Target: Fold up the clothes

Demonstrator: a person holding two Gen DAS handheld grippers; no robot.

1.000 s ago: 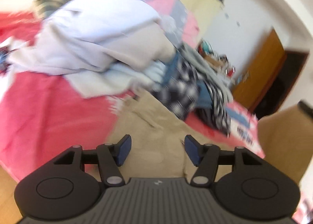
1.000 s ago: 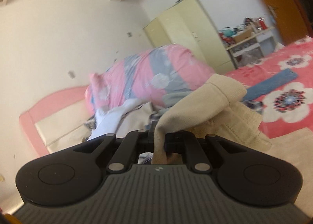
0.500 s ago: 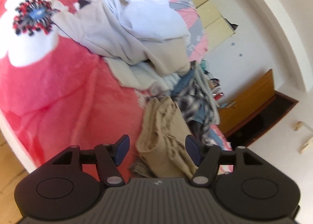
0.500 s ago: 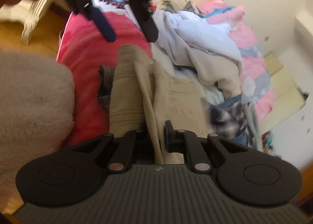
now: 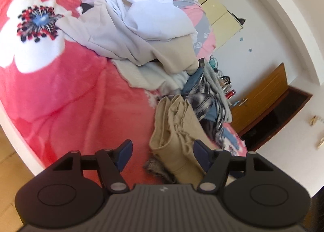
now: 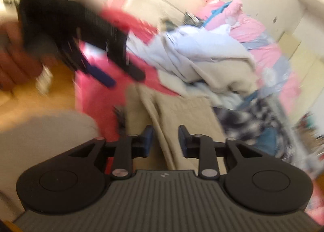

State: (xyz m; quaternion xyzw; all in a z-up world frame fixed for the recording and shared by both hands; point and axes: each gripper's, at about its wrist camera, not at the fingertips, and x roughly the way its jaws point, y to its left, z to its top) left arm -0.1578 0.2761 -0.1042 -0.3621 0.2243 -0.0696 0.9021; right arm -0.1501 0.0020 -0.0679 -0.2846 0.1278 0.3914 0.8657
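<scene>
Folded tan trousers [image 5: 178,130] lie on the red flowered bedspread [image 5: 60,94] near the bed's edge. My left gripper [image 5: 162,151] is open and empty just above their near end. In the blurred right wrist view the same trousers [image 6: 182,114] lie under my right gripper [image 6: 165,137], whose jaws stand apart with the cloth between them but not pinched. The left gripper [image 6: 105,76] shows there as a dark blur at upper left.
A heap of white, grey and beige clothes [image 5: 137,29] lies further up the bed, with plaid and blue garments [image 5: 204,98] beside the trousers. A pink quilt [image 6: 253,29] lies behind. A wooden floor [image 6: 30,98] and a brown door [image 5: 261,98] flank the bed.
My right gripper has opened and let go of the tan trousers, which now lie on the bed. Both grippers have swung down toward the bed.
</scene>
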